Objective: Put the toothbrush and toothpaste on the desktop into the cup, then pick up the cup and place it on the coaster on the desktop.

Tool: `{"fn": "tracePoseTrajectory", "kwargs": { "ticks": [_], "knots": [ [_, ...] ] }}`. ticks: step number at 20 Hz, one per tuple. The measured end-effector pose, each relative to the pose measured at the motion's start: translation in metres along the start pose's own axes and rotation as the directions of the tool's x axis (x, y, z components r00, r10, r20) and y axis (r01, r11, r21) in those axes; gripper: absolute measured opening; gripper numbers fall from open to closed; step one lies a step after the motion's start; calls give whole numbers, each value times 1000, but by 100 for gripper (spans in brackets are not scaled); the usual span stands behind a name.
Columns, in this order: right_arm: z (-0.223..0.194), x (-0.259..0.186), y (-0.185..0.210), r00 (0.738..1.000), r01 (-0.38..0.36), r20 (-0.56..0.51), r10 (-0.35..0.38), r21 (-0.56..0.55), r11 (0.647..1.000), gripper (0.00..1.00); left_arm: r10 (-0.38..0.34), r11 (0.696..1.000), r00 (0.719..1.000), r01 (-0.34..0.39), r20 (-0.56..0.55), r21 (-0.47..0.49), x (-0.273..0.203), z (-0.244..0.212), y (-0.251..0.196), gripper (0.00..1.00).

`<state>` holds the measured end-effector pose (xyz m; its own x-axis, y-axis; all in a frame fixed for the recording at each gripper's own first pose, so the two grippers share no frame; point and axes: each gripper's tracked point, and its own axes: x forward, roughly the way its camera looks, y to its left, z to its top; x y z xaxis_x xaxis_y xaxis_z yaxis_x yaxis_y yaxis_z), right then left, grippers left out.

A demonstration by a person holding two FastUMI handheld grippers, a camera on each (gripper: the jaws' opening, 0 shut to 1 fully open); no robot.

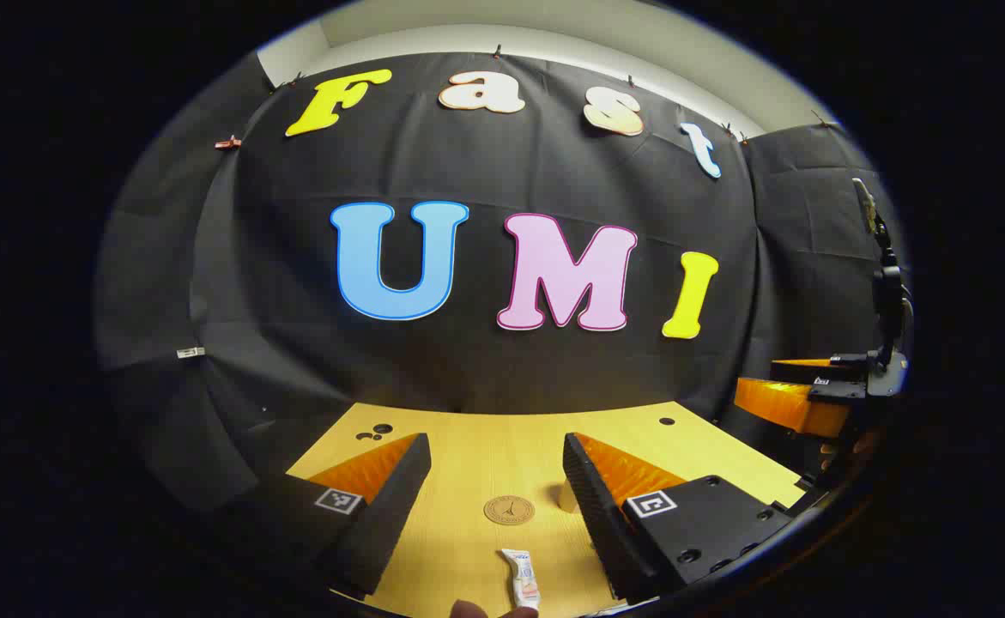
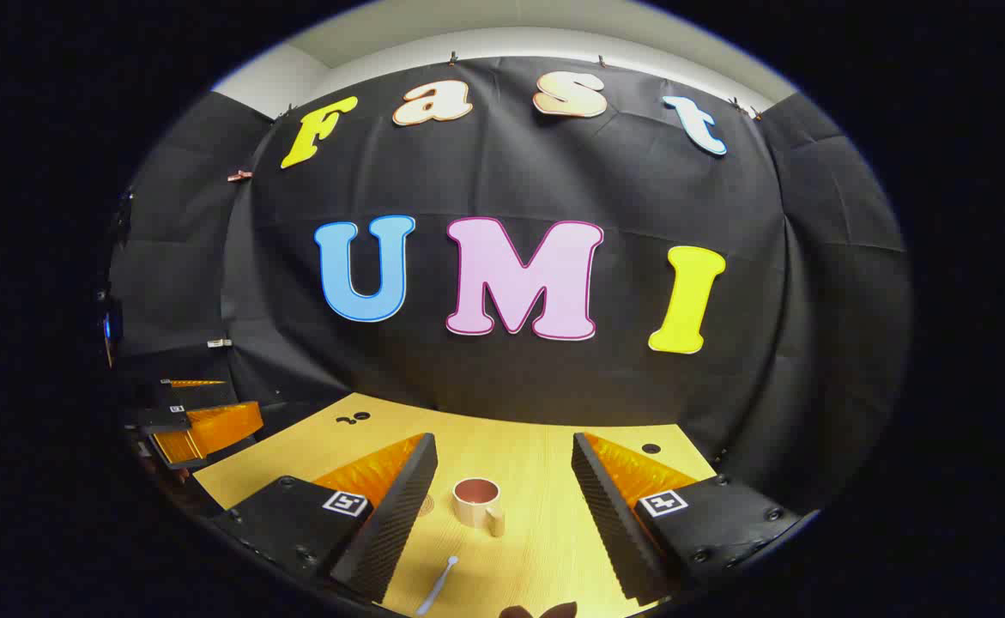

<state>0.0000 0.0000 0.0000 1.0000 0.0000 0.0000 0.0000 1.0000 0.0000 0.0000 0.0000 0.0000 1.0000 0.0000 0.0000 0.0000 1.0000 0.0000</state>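
- My left claw [image 1: 495,493] hangs above the worktop [image 1: 468,446] with its fingers spread wide and nothing between them; I judge this a ready pose, so I can drop onto whatever lies ahead.
- The toothpaste [image 1: 522,578] lies flat on the worktop at the bottom of the left gripper view, between my left fingers' lines and nearer than their tips. It lies lengthwise toward me, so a grip across its narrow body looks sensible.
- The coaster [image 1: 509,510] sits flat just beyond the toothpaste, bare, waiting for the cup as the last step.
- My right claw [image 2: 504,489] is likewise spread and empty, held off the worktop [image 2: 545,463].
- The cup [image 2: 477,502] stands upright between the right fingers' lines, mouth up, handle turned toward me, with nothing visible in it. That open mouth is why it can take both items from above.
- The toothbrush [image 2: 438,585] lies flat in front of the cup, near the bottom of the right gripper view, apart from the cup.
- In the left gripper view the right claw [image 1: 798,395] shows far off at the edge.
- I judge the task not yet begun: both items on the worktop, the cup off the coaster.
- The thin toothbrush, flat on wood, may slip from a pinch.
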Motion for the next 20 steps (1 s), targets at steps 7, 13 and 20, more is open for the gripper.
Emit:
{"fn": "tracePoseTrajectory", "kwargs": {
  "ticks": [7,13,20],
  "knots": [
    [-10,3,-6,1000,4,-30,-4,4,1000,98,-2,1000,1000,2,-21,17,6,-5,-5,96],
    [-14,6,-3,999,-4,-43,4,-3,1000,97,-6,1000,999,7,-38,18,7,-11,-7,96],
    [-30,9,4,995,-17,-95,17,1,1000,97,-28,1000,993,29,-113,6,15,-42,-21,96]
  ]
}}
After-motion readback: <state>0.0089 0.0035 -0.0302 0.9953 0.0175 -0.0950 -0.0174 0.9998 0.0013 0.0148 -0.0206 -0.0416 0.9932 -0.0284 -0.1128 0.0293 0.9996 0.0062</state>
